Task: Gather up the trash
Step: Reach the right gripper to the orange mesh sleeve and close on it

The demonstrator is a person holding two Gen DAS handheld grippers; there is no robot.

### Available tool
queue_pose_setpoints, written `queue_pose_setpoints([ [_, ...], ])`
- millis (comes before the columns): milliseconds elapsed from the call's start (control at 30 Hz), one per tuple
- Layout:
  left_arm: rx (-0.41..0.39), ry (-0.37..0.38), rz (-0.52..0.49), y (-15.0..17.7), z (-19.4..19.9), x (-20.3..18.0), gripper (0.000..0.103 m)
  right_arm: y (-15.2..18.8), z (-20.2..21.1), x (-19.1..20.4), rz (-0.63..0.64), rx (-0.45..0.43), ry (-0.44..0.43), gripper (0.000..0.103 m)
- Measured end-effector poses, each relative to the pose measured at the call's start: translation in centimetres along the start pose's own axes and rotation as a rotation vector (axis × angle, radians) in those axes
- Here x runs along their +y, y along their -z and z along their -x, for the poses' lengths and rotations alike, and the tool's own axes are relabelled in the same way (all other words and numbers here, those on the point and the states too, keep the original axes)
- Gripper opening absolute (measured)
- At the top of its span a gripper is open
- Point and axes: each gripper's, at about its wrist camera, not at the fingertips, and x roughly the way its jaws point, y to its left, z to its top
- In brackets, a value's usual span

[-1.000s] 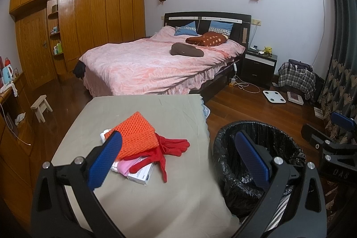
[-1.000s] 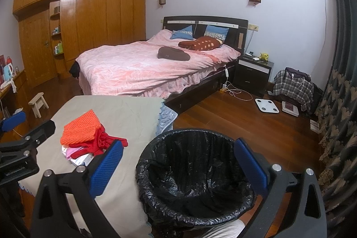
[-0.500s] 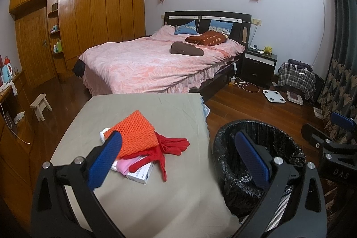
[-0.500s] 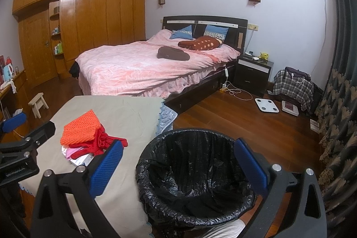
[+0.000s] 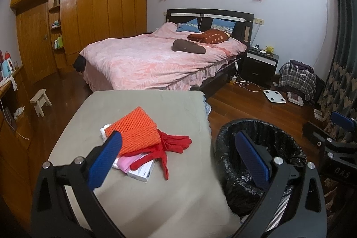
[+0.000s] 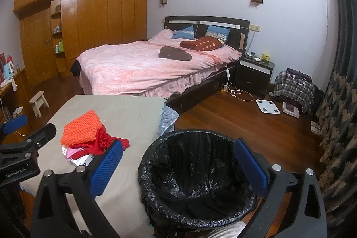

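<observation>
1. Both tongs are spread wide and hold nothing: the left tongs (image 5: 178, 155) hang over the beige-covered surface (image 5: 138, 197), and the right tongs (image 6: 178, 162) frame the black-lined trash bin (image 6: 196, 184).
2. The trash is a small pile at centre-left of the left wrist view: an orange mesh cloth (image 5: 135, 129) on top, a red glove (image 5: 171, 144) draped beside it, a pink item (image 5: 126, 163) and a white box (image 5: 142, 172) underneath.
3. The step in hand looks like the first reach. It would go best taking the top mesh cloth alone (soft layers drag their neighbours).
4. The pile sits just ahead of the left tongs, touching neither pad; the bin stands at lower right, just beside the surface's edge.
</observation>
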Motion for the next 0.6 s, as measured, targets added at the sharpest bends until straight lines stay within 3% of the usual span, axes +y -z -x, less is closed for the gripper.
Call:
queue_pose_setpoints([
  [233, 0.001, -0.045, 0.032, 0.3, -1.1, 2.6, 0.098, -0.8, -2.7, 2.0, 0.006, 0.000, -0.061, 0.097],
  [400, 0.028, -0.083, 0.113, 0.3, -3.1, 7.7, 0.098, -1.1, -6.0, 4.6, 0.028, 0.005, -0.111, 0.097],
  [600, 0.070, -0.214, 0.148, 1.8, -5.4, 13.0, 0.098, -1.3, -11.8, 9.3, 0.051, 0.046, -0.207, 0.091],
])
